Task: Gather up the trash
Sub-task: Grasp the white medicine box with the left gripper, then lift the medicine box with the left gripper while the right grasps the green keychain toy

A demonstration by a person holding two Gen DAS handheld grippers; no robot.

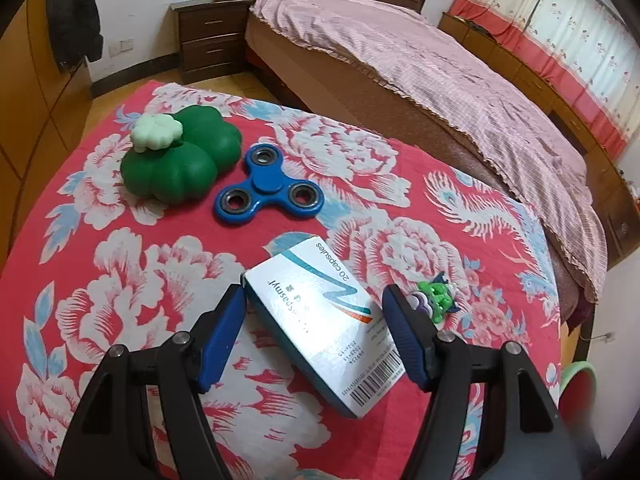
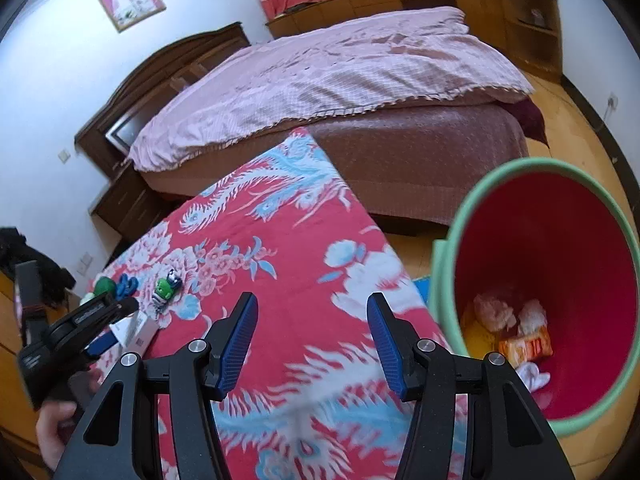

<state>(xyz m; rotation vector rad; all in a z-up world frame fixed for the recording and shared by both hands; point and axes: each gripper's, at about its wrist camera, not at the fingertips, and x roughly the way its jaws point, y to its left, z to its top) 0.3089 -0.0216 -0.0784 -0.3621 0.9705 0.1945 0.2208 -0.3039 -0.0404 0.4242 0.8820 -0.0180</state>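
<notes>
Lying flat on a red floral tablecloth (image 1: 120, 264) is a white capsule box (image 1: 320, 328) with teal edges, a teal-and-orange swoosh, a barcode and the words "20 capsules". Its long axis runs diagonally: the barcode end points toward the camera, the other toward a blue fidget spinner (image 1: 266, 190). The left gripper (image 1: 314, 306) straddles it, jaws open, pads not pressing. The right gripper (image 2: 312, 322) hangs open and empty beside a green-rimmed red bin (image 2: 500, 184) holding wrappers.
</notes>
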